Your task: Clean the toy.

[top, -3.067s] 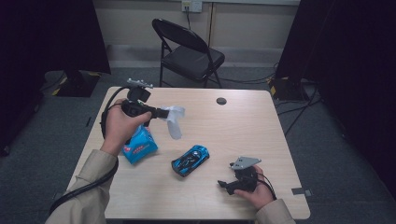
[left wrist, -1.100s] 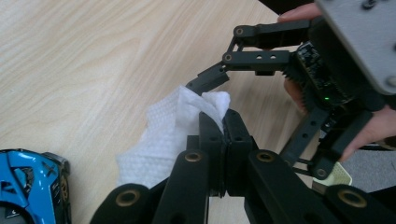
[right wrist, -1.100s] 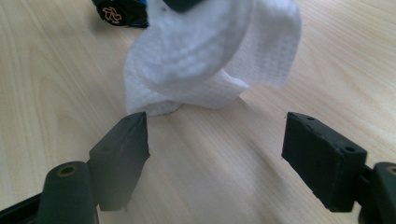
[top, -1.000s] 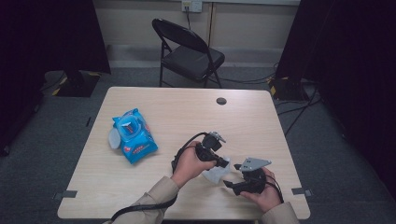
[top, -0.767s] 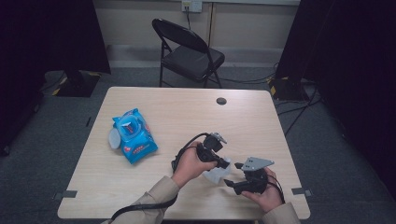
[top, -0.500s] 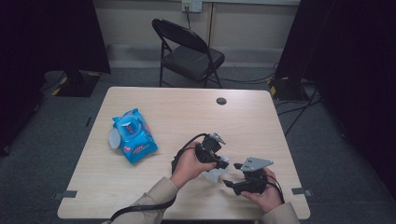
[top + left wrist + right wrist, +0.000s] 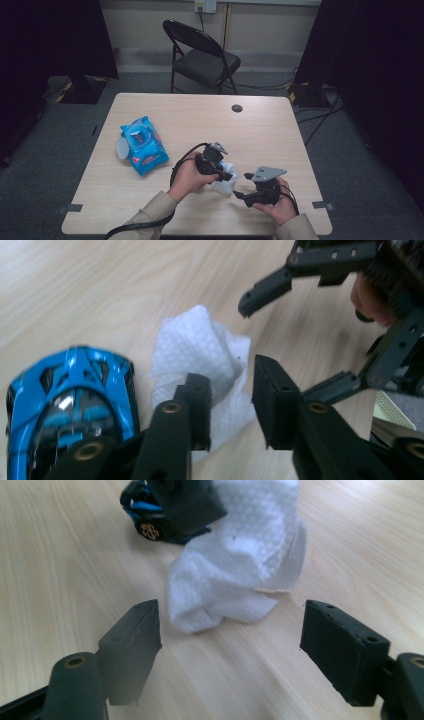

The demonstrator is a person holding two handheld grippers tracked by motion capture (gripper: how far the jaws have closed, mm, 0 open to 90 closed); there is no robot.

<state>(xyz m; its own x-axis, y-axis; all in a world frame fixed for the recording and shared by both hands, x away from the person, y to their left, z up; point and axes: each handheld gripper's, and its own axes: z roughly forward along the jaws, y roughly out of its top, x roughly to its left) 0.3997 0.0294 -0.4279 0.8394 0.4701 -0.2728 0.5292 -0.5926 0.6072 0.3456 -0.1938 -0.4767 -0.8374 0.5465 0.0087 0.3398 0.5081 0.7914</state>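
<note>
A crumpled white wipe [image 7: 226, 186] [image 7: 200, 345] [image 7: 240, 555] lies on the table [image 7: 280, 130], against a blue toy car [image 7: 70, 400] [image 7: 145, 515]. My left gripper [image 7: 227, 176] [image 7: 231, 385] hovers just over the wipe. Its jaws have just been opening and now stand apart, a fold of the wipe under the gap, no pad pressing it. My right gripper [image 7: 241, 186] [image 7: 231, 607] rests low on the table beside it, open wide, aimed at the wipe, which lies just ahead of its pads. In the high view, my left hand covers the car.
A blue pack of wipes [image 7: 143, 146] with its lid flipped open lies at the table's left. A dark round grommet [image 7: 237, 108] sits near the far edge. A black folding chair [image 7: 202, 50] stands beyond the table.
Since three seconds ago my left gripper has brought the wipe from above the pack over to the car. In the last second it shifted slightly; the wipe now lies loose. My right hand stayed put.
</note>
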